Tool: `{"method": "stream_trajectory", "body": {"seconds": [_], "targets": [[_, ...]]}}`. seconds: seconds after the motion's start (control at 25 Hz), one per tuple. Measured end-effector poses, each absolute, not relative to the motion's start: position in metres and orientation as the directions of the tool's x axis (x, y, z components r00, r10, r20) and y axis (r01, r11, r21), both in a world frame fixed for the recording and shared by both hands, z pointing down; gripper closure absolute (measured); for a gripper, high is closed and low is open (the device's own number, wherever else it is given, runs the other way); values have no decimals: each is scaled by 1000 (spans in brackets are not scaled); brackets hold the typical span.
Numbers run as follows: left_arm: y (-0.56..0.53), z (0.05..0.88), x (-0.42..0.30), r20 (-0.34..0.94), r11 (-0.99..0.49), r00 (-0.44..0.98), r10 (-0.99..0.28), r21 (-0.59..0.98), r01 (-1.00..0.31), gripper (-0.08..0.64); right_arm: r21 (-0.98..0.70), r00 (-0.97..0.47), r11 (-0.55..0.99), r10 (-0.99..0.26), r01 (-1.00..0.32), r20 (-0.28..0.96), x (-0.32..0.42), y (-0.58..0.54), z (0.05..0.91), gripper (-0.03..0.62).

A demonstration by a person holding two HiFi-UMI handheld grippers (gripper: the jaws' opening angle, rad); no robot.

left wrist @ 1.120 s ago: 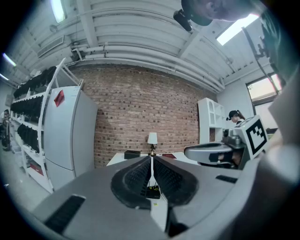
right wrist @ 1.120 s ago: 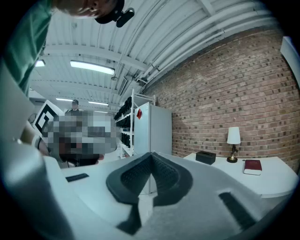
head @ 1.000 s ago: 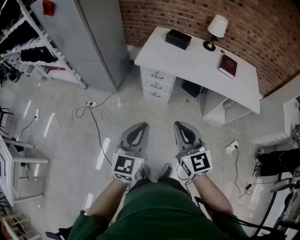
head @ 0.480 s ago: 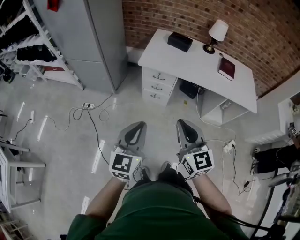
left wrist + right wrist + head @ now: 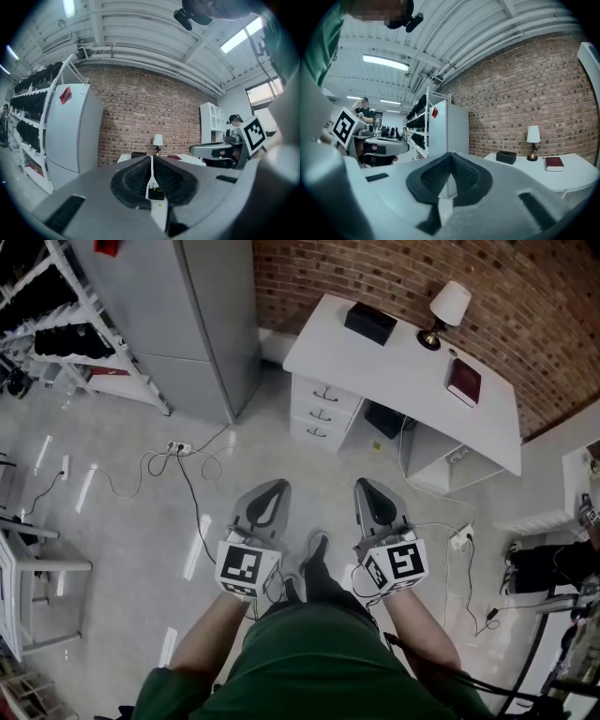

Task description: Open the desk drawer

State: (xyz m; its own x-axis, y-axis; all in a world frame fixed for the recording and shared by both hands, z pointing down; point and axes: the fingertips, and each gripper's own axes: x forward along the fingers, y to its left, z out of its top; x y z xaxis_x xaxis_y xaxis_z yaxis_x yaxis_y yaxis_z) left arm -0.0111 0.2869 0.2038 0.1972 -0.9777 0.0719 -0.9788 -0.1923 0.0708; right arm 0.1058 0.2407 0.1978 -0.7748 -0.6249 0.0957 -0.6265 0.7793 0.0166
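Note:
A white desk stands against the brick wall, well ahead of me. Under its left end is a stack of three drawers with small dark handles, all closed. My left gripper and right gripper are held side by side in front of me, level, pointing toward the desk and far short of it. Both have their jaws shut with nothing between them. The desk top shows in the left gripper view and in the right gripper view.
On the desk sit a black box, a small lamp and a dark red book. A grey cabinet stands left of the desk. Cables and a power strip lie on the floor; another strip lies at right.
I have stepped forward toward the desk; a foot now shows between the grippers. Both grippers moved along with me and stayed shut.

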Motion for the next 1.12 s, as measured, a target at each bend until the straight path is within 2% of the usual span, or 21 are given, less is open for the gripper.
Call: {"method": "stream_trajectory", "body": {"seconds": [0.68,1.12], "targets": [[161,224,-37,136,-124,126,-983,27,-992,549,-61,-796,797,-591,-601,130,88,96,232,592],[123,247,-51,160,-92,90,-983,-4,-996,549,-73,-822,825,-544,-561,167,66,53,256,592]]}}
